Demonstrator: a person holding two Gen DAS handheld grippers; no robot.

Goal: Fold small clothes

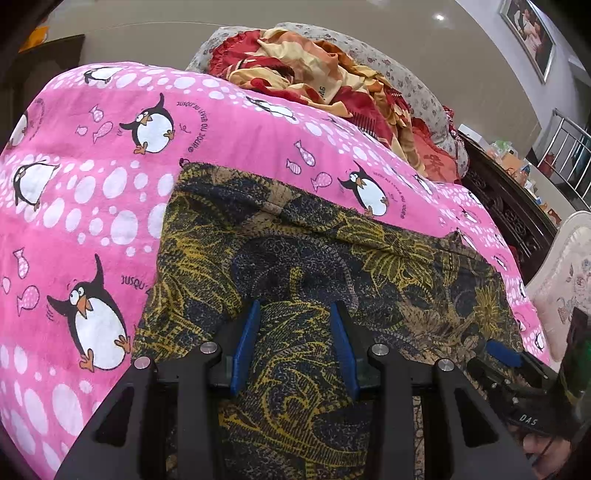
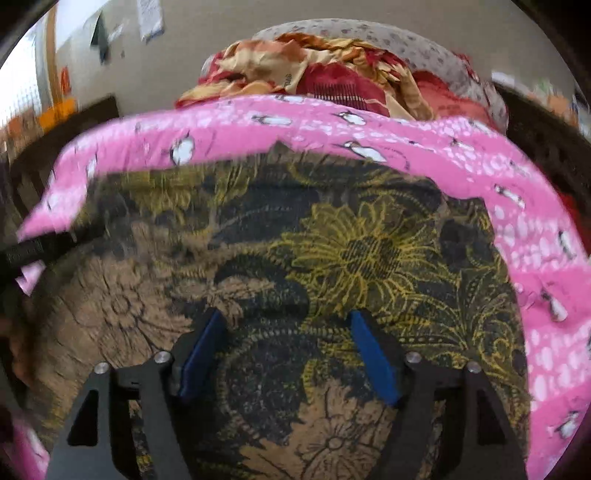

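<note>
Framed picture (image 1: 528, 35) and railing (image 1: 569, 147) show only leftward.

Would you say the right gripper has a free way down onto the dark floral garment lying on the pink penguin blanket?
Probably yes: the right gripper hangs open right over the floral garment, with nothing between its blue pads and the cloth.

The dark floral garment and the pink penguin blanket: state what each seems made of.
Dark floral garment: likely thin woven cotton, matte; it creases sharply and the print shows fine weave lines.
Pink penguin blanket: probably plush fleece or terry; soft fuzzy nap, no sheen.
</note>
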